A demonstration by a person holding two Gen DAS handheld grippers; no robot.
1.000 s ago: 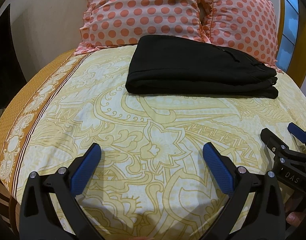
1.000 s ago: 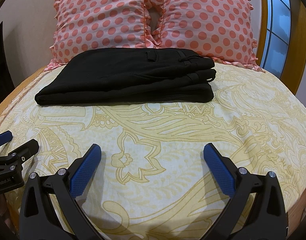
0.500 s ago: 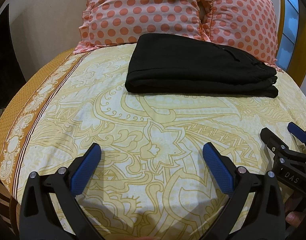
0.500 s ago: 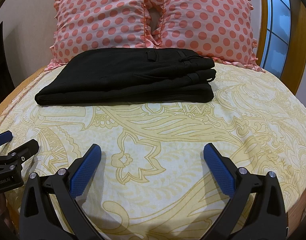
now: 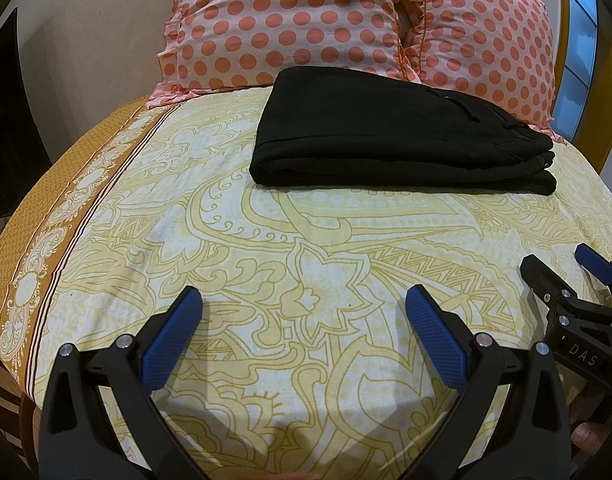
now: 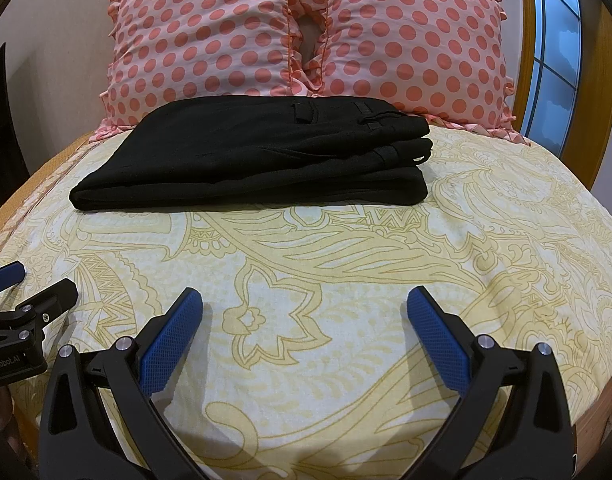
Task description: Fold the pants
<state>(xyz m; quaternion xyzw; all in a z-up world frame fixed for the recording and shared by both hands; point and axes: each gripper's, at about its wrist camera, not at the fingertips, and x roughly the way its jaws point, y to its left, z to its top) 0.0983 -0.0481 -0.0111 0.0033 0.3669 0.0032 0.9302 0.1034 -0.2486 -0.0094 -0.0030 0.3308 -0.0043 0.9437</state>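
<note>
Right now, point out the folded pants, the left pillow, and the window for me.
folded pants [image 6: 266,152], right wrist view, top layer of the stack.
left pillow [image 6: 202,44], right wrist view, middle of its dotted face.
window [image 6: 553,52], right wrist view, blue pane.

"DAS" stands on the right gripper [image 5: 585,276]; "GenRobot.AI" on the left gripper [image 6: 26,284].

The pants [image 5: 385,136] are black and lie folded into a flat, stacked rectangle on the bed [image 5: 266,248], towards its head. Several layers show along the near edge and at the right end, where the layers sit slightly stepped. The waistband end, with a belt loop and a pocket seam on top, faces right. The left end is a smooth rounded fold. The far edge of the stack lies against the two dotted pillows [image 6: 306,32].
</note>
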